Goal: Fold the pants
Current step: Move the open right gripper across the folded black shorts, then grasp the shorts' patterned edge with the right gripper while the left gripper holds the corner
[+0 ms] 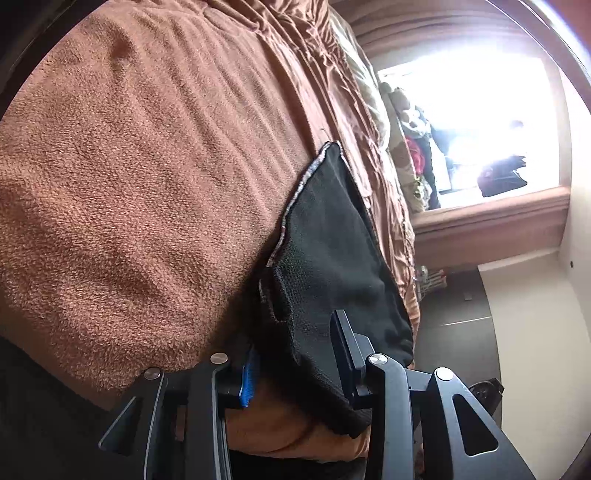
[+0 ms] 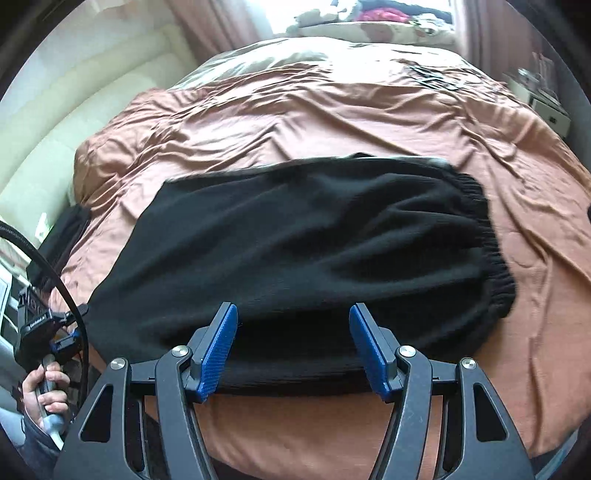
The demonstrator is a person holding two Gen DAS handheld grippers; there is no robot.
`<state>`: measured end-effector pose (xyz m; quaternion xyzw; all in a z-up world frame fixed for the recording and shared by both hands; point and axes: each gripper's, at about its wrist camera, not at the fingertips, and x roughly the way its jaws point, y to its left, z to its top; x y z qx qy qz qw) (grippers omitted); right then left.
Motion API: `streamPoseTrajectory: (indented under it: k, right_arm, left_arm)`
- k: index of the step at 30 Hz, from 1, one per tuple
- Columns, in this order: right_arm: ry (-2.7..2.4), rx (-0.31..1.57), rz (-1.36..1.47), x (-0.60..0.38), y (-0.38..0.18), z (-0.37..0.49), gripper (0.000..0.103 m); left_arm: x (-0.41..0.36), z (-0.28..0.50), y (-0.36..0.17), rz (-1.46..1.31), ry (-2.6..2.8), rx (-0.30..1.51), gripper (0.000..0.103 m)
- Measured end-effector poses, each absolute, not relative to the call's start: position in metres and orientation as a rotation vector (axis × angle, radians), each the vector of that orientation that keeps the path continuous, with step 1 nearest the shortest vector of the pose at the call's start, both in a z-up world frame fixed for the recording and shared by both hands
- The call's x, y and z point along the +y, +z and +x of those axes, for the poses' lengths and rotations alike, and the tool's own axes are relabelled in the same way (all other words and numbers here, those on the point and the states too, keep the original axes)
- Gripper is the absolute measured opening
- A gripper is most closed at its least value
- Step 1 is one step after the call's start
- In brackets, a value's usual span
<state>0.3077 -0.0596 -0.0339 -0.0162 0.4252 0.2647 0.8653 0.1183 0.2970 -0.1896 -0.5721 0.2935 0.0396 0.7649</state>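
The black pants (image 2: 295,240) lie folded into a wide block on the brown bed sheet (image 2: 369,110), with the elastic waistband (image 2: 491,240) at the right. My right gripper (image 2: 292,310) hovers open over the near edge, with its blue pads clear of the cloth. At the pants' left end a hand (image 2: 44,391) holds my left gripper (image 2: 62,332). In the left wrist view that gripper (image 1: 295,336) stands open, and an edge of the pants (image 1: 332,240) lies loosely between its fingers on a brown fleece blanket (image 1: 129,166).
A cream padded headboard (image 2: 74,110) runs along the left of the bed. Pillows and piled clothes (image 2: 369,18) sit at the far end under a bright window (image 1: 480,110). A small nightstand (image 2: 546,103) stands at the far right. A black cable (image 2: 55,273) loops near the left gripper.
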Motion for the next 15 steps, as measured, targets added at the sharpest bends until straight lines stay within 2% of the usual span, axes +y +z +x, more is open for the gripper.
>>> streamPoseTrajectory:
  k: [7,8,9,11,12,15]
  right_arm:
    - [0.601,0.915,-0.056,-0.019,-0.048,0.308,0.061]
    - [0.603,0.924,-0.055,-0.016,-0.052,0.315,0.057]
    - [0.596,0.939,-0.053,-0.01,-0.056,0.316,0.047]
    - [0.603,0.971,-0.044,-0.002,-0.064,0.326,0.039]
    - [0.606,0.98,-0.04,0.004,-0.066,0.327,0.035]
    - [0.606,0.999,-0.055,0.016,-0.077,0.332,0.03]
  left_arm:
    - [0.29,0.122,-0.189,-1.223,0.06,0.638,0.036]
    - [0.291,0.122,-0.189,-1.216,0.061,0.64,0.032]
    - [0.291,0.123,-0.19,-1.215,0.062,0.639,0.028]
    - [0.292,0.123,-0.191,-1.213,0.059,0.636,0.012]
    - [0.293,0.123,-0.191,-1.215,0.057,0.633,0.011]
    - [0.294,0.117,-0.192,-1.222,0.047,0.619,0.01]
